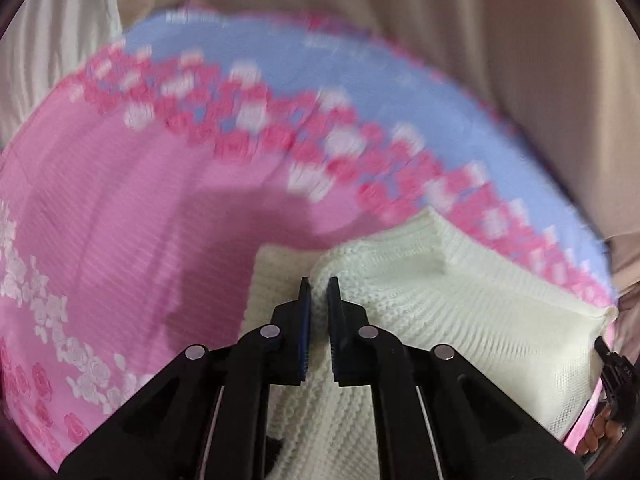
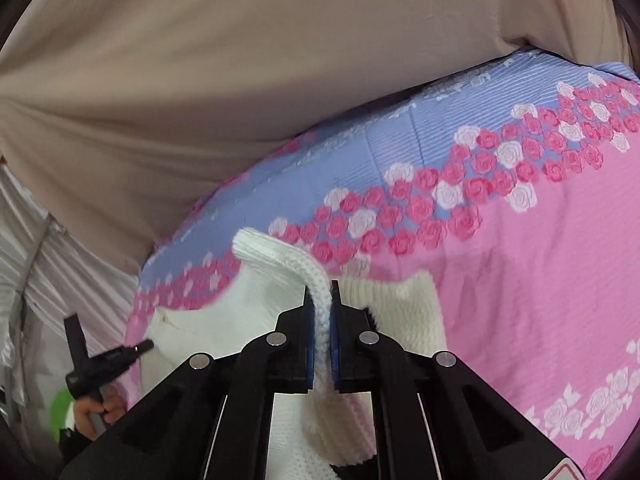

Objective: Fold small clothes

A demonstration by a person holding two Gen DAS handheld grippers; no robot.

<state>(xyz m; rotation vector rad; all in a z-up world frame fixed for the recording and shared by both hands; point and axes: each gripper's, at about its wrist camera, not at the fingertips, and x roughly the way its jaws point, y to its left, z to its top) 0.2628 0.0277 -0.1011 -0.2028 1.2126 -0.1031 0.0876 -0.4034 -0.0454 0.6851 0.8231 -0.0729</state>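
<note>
Right wrist view: my right gripper (image 2: 320, 300) nearly closed on the ribbed edge of a white knit garment (image 2: 272, 308) over the rose-print bedsheet (image 2: 540, 240); left gripper (image 1: 319, 296) apparently pinching it too, though blurred; advice: carry both edges level, release together.

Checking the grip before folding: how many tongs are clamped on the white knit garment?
2. Left tongs pinch the white knit garment near its edge; right tongs clamp its ribbed edge.

Pink sheet (image 2: 540, 264) bare beside sweater (image 2: 256, 312); beige curtain (image 2: 200, 80) bounds far edge.
</note>
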